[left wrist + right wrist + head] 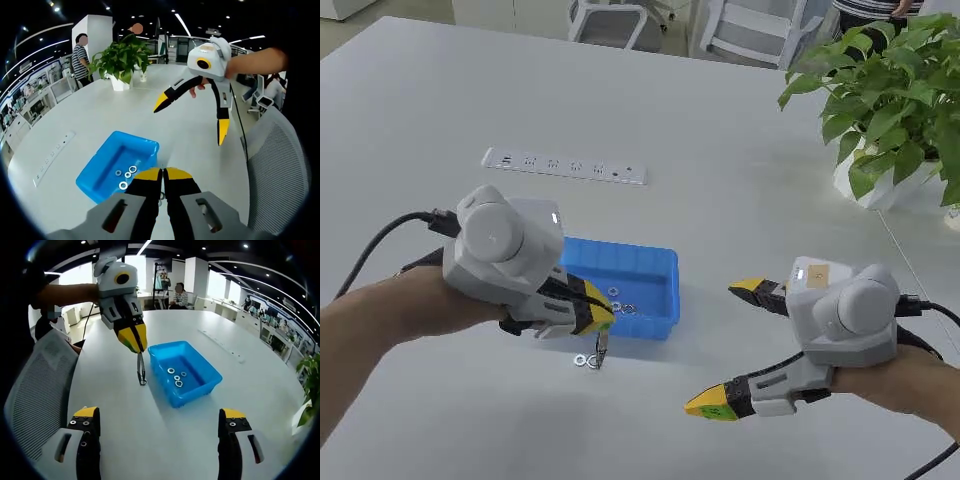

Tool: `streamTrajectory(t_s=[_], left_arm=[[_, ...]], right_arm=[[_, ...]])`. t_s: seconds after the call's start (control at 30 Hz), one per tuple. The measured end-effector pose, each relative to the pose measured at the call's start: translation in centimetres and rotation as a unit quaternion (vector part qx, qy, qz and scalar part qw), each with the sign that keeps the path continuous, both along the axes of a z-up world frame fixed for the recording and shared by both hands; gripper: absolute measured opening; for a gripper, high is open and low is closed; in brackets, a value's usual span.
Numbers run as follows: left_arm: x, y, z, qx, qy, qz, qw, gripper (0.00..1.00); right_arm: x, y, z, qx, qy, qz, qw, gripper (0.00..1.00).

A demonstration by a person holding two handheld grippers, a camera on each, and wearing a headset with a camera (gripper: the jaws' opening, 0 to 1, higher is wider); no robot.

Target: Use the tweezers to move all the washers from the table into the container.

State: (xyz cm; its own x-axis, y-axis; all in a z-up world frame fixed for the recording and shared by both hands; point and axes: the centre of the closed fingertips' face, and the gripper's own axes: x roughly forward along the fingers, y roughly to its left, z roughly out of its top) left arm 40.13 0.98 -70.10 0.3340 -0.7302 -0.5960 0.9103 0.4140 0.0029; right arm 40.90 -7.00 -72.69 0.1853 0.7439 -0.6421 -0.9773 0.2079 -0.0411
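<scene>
Because your left gripper (595,314) is squeezed tight on the tweezers (602,347), their tips point straight down at the loose washers (586,359) on the table (470,100), just in front of the blue container (642,326), so each carry should be short. Several washers (620,302) lie inside it, while your right gripper (713,347) hangs with its jaws wide apart, well off to the side, likely to stay out of the way

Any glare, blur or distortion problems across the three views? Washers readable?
Head view: soft, even light, faint shadow by the container, washers on the table small but sharp.
Left gripper view: strong fisheye bend, bright ceiling spots, the washers in the container are crisp.
Right gripper view: same bend, tweezers sharp, no harsh glare on the table.
</scene>
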Motion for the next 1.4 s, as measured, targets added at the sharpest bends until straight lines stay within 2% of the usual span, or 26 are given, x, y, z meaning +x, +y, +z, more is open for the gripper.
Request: streamTrajectory(t_s=[0.23, 0.33, 0.43, 0.63, 0.8, 1.0, 1.4], left_arm=[[-0.2, -0.1, 0.0, 0.001, 0.000, -0.003, 1.0000, 0.06], [-0.2, -0.1, 0.0, 0.004, 0.000, -0.005, 1.0000, 0.06], [-0.3, 0.0, 0.1, 0.003, 0.002, -0.005, 1.0000, 0.06], [-0.6, -0.1, 0.1, 0.004, 0.004, -0.016, 0.9999, 0.06], [-0.8, -0.3, 0.2, 0.004, 0.005, -0.023, 0.9997, 0.06], [-1.0, -0.4, 0.2, 0.008, 0.008, -0.035, 0.9993, 0.06], [-1.3, 0.0, 0.1, 0.018, 0.015, -0.061, 0.9979, 0.06]], right_arm=[[-0.3, 0.4, -0.3, -0.004, 0.002, 0.008, 1.0000, 0.96], [-0.8, 1.0, -0.5, 0.000, 0.004, 0.024, 0.9997, 0.91], [-0.9, 2.0, -0.6, 0.007, -0.008, 0.043, 0.9990, 0.81], [-1.0, 3.9, -0.7, 0.013, -0.016, 0.079, 0.9967, 0.63], [-0.9, 5.3, -1.0, 0.010, -0.023, 0.108, 0.9938, 0.52], [-1.1, 6.5, -1.4, 0.005, -0.026, 0.140, 0.9898, 0.43], [-1.7, 9.0, -2.6, -0.013, -0.030, 0.200, 0.9792, 0.30]])
